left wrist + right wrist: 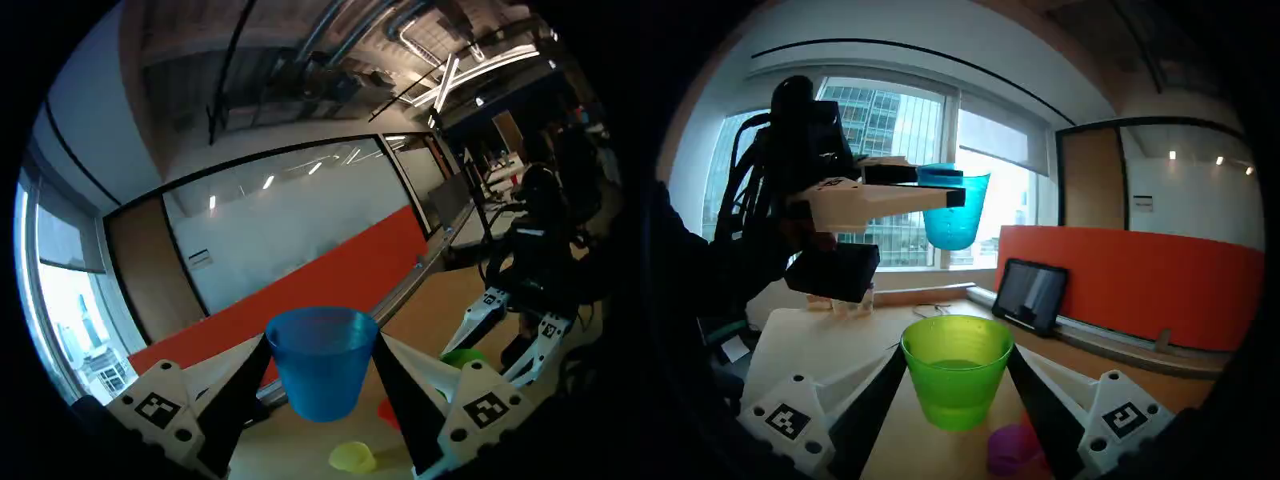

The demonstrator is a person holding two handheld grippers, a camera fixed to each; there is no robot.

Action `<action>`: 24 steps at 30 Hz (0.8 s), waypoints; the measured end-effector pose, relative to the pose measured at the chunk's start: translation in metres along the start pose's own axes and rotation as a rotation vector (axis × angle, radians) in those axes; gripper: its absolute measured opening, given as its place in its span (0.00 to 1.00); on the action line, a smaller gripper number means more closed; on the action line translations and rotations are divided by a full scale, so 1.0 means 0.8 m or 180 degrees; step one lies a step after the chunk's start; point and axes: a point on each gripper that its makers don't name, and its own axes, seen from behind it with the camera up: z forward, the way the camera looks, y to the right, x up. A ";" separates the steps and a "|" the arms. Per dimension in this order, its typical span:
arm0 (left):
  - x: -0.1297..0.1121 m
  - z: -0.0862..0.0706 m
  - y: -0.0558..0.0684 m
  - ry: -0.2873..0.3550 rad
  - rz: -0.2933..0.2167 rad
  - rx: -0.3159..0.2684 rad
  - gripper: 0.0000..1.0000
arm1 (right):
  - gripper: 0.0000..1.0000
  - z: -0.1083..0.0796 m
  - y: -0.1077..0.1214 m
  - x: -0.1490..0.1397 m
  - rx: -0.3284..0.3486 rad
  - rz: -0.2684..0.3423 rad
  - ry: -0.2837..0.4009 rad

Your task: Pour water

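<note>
Step in hand: lined up just ahead of the pour. Both cups are gripped and lifted, no stream visible.

Left tongs [322, 344] are closed on the blue cup [322, 376], one finger on each side of the wall just under the rim. In the right gripper view this cup hangs high, up and to the left of the green one, and reads roughly upright. Can't tell if it holds water; the wall is see-through but no level line is clear.

Right tongs [958, 356] are clamped on the green cup [958, 392], fingers pressing both sides near the rim, mouth up. It sits low, over the tabletop [824, 344]; can't tell whether its base touches. A darker band inside may be water, not sure.

The two cups are apart, blue above green, not yet mouth over mouth. The room looks slanted in the left gripper view, so that hand is probably rolled a little.

Next move, my read: bring the blue rim over the green mouth, then roll the left wrist slowly so the lip dips toward the green cup. The green cup needs holding steady and level. If the green one is in fact the full cup, the roles swap; the frames don't settle that.

Clutter nearby: a small purple thing [1010, 448] just beside the green cup, a yellow thing [352, 458] below the blue one, and a tablet [1030, 294] propped farther back.
</note>
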 end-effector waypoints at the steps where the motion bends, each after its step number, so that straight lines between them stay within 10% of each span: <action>1: -0.001 -0.001 -0.002 -0.0001 -0.0103 -0.0004 0.87 | 0.91 0.000 0.000 0.000 -0.0004 -0.0002 0.0002; 14: -0.024 -0.005 -0.010 -0.0091 -0.1018 -0.0094 0.87 | 0.91 -0.005 0.004 0.003 -0.0044 -0.0026 0.0018; 24: -0.050 -0.009 -0.011 -0.0168 -0.1151 -0.0115 0.88 | 0.91 -0.014 0.014 0.003 -0.0106 -0.0037 -0.0010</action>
